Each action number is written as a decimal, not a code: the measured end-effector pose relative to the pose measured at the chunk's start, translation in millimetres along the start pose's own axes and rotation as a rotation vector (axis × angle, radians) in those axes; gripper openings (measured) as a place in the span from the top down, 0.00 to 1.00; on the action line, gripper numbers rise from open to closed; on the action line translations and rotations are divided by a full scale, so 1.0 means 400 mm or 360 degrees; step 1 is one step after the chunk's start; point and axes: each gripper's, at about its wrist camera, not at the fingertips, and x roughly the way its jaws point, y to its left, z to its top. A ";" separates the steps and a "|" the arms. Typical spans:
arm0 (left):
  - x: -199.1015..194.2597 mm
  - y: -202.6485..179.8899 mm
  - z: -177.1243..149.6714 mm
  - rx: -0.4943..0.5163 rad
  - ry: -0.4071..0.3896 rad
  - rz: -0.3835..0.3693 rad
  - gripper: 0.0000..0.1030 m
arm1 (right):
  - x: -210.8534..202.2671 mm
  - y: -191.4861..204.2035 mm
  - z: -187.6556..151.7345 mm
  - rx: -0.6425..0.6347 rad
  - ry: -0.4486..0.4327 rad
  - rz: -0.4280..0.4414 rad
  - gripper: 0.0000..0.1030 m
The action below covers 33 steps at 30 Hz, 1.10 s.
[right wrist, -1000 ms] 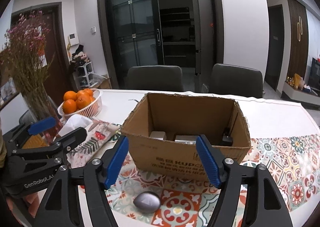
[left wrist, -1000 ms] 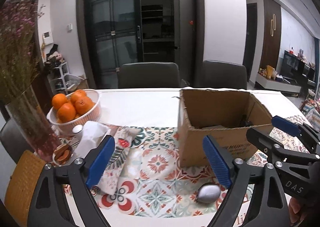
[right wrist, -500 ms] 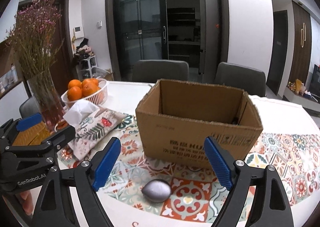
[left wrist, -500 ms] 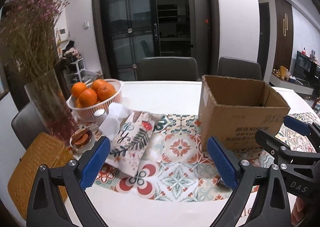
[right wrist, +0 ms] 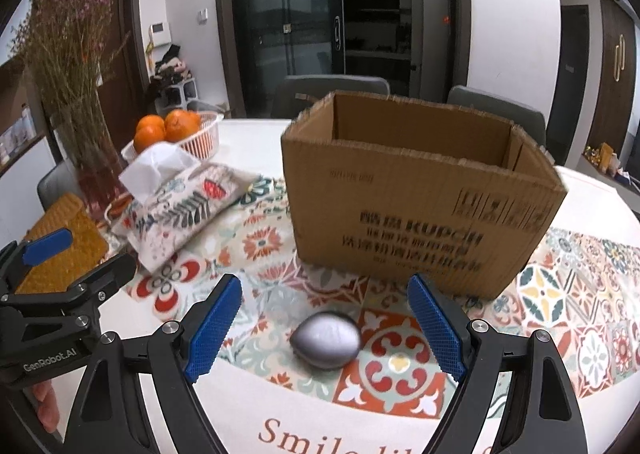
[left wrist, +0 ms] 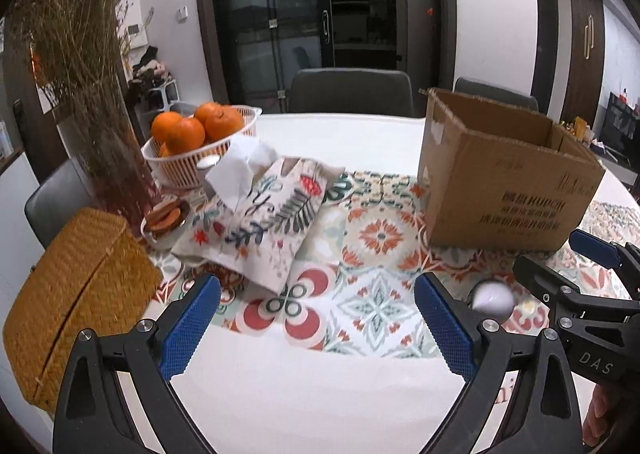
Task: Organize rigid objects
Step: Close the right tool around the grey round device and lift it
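both grippers sit lower than a second ago, jaws wider; box interior now hidden. right gripper [right wrist: 325, 328] wide, nothing gripped, silver egg [right wrist: 326, 344] lying between its fingers but untouched. left gripper [left wrist: 318, 328] wide, empty, over bare cloth. egg on the patterned runner [right wrist: 264, 242], just in front of the box [right wrist: 420, 206]; long axis across the view, narrower end left. white tablecloth [left wrist: 312, 398], oranges [left wrist: 192, 126], tissue pouch [left wrist: 264, 222], dried flowers [left wrist: 80, 66]; chairs and glass doors behind.
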 end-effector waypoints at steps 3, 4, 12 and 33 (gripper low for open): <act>0.016 0.003 -0.021 -0.0012 0.0047 0.0000 0.04 | 0.022 0.002 -0.017 -0.0003 0.0043 0.0004 0.17; 0.022 0.004 -0.026 -0.0017 0.0059 -0.0002 0.04 | 0.029 0.002 -0.023 -0.0002 0.0056 0.0007 0.17; 0.069 0.006 -0.065 -0.0040 0.0168 0.0010 0.04 | 0.075 0.005 -0.058 -0.0021 0.0143 0.0021 0.17; 0.159 -0.010 -0.106 0.0033 0.0318 0.0075 0.04 | 0.201 -0.017 -0.112 -0.0010 0.0336 0.0031 0.17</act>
